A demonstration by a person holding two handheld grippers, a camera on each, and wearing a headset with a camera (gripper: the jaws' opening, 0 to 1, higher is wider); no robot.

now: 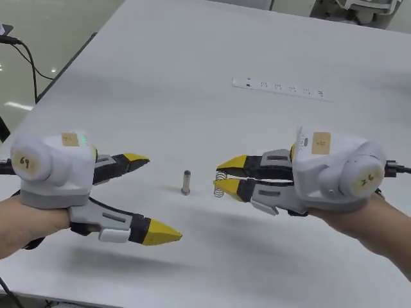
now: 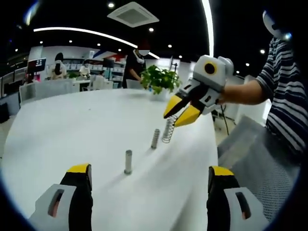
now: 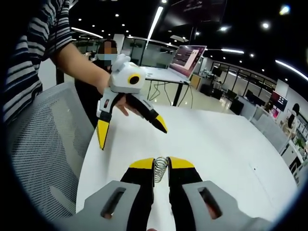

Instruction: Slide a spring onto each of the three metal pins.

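Spring (image 1: pixel 220 185) held beside pin (image 1: pixel 186 182) on surface (image 1: pixel 192 96).
Right hand-held gripper (image 1: pixel 226 178) is clamped on its upper coils; left hand-held gripper (image 1: pixel 162 198) gapes empty. Likely light, springy, easily kinked: hold near one end, leaving the bore free.

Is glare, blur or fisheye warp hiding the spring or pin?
Head view: even light, soft shadows under the left gripper and right gripper; pin and spring sharp. Left gripper view: table edge bowed by fisheye, ceiling lights bright but off the work. Right gripper view: spring crisp between the jaws.
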